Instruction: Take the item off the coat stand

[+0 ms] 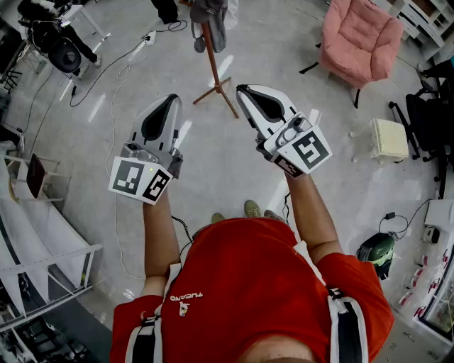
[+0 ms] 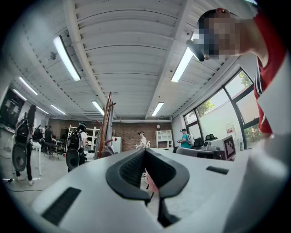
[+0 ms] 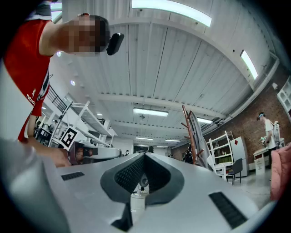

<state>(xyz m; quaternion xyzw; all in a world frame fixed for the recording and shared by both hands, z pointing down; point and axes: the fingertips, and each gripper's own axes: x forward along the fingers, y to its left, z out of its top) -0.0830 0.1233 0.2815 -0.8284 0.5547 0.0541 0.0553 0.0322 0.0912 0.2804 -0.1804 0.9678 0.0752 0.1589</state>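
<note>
**Grey garment (image 1: 210,20) hangs on the wooden coat stand (image 1: 215,71); both grippers are empty**

Standing by, I see a black speaker (image 1: 62,51) at the far left of the pale floor (image 1: 213,170). A white cable (image 1: 117,67) trails across the floor from near it toward a power strip (image 1: 150,37).

The person in the red shirt (image 1: 248,283) holds the left gripper (image 1: 173,98) out front. Its jaws are pressed together at the tips with nothing between them. The left gripper view shows the same, with the pads meeting in a closed point.

Ahead of and between the two tools stands the coat stand on its splayed wooden feet. The garment is draped round the top of the pole, well apart from either gripper. In the left gripper view the stand (image 2: 108,125) rises to the left of the jaws. In the right gripper view it (image 3: 193,132) rises to their right, with the garment (image 3: 200,136) hanging down its side.

The right gripper (image 1: 242,88) is also closed tip to tip and holds nothing. It is angled toward the foot of the stand but is not touching it.

Farther right sit a pink armchair (image 1: 358,39) and a small cream footstool (image 1: 389,138), both well away from the stand.
</note>
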